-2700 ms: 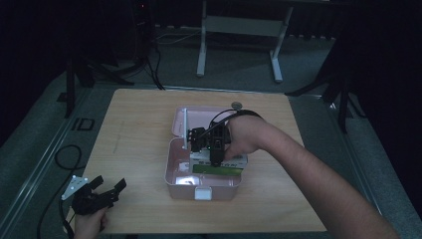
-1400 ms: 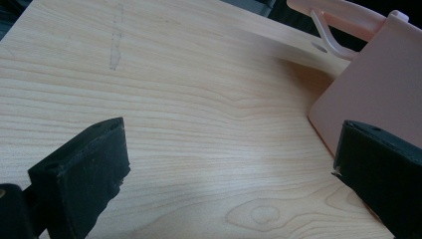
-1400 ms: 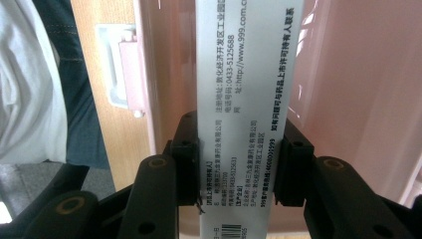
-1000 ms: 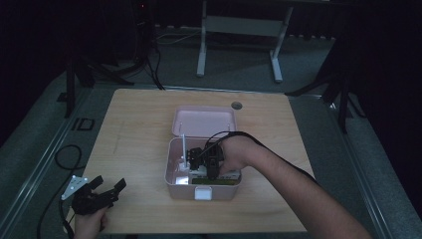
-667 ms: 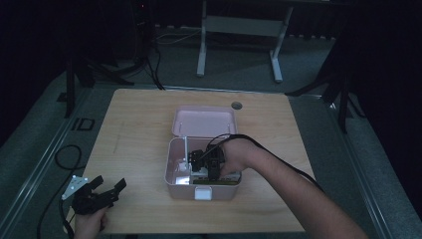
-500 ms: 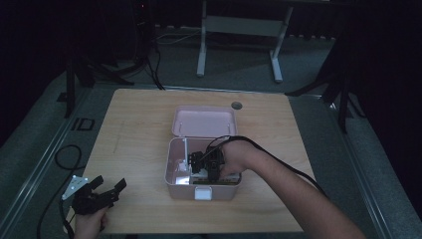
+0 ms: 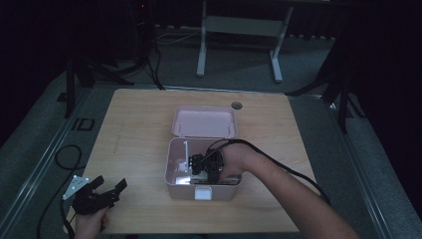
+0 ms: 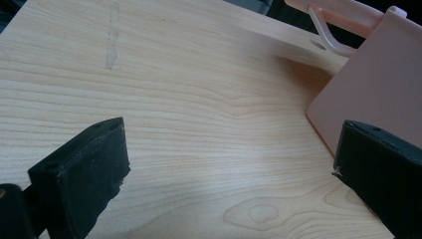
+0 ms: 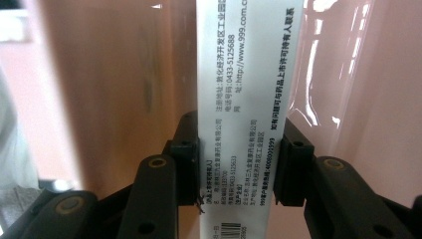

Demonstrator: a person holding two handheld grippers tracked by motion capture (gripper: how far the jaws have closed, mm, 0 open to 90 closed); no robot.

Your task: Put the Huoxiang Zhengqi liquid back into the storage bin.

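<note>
A pink plastic box (image 7: pixel 169 167) stands open in the middle of the table, its lid (image 7: pixel 204 121) lying flat behind it. My right gripper (image 7: pixel 200 167) reaches down inside the box. In the right gripper view its jaws (image 9: pixel 239 149) are shut on a narrow white medicine carton (image 9: pixel 241 89) with black print, and the box's pink inner wall (image 9: pixel 114 74) is close behind. My left gripper (image 7: pixel 110 186) rests near the table's front left corner. Its jaws (image 8: pixel 229 154) stand wide open over bare wood with nothing between them.
The wooden table (image 7: pixel 134 129) has a round cable hole (image 7: pixel 236 105) behind the lid. The pink box's outer wall (image 8: pixel 378 84) shows to the right in the left gripper view. A green-edged packet (image 7: pixel 214 183) lies along the box's front wall. Metal stand legs stand beyond the table.
My right gripper has sunk from above the box down into it, carrying the white carton and drawing toward the front wall. The left gripper has kept still.
</note>
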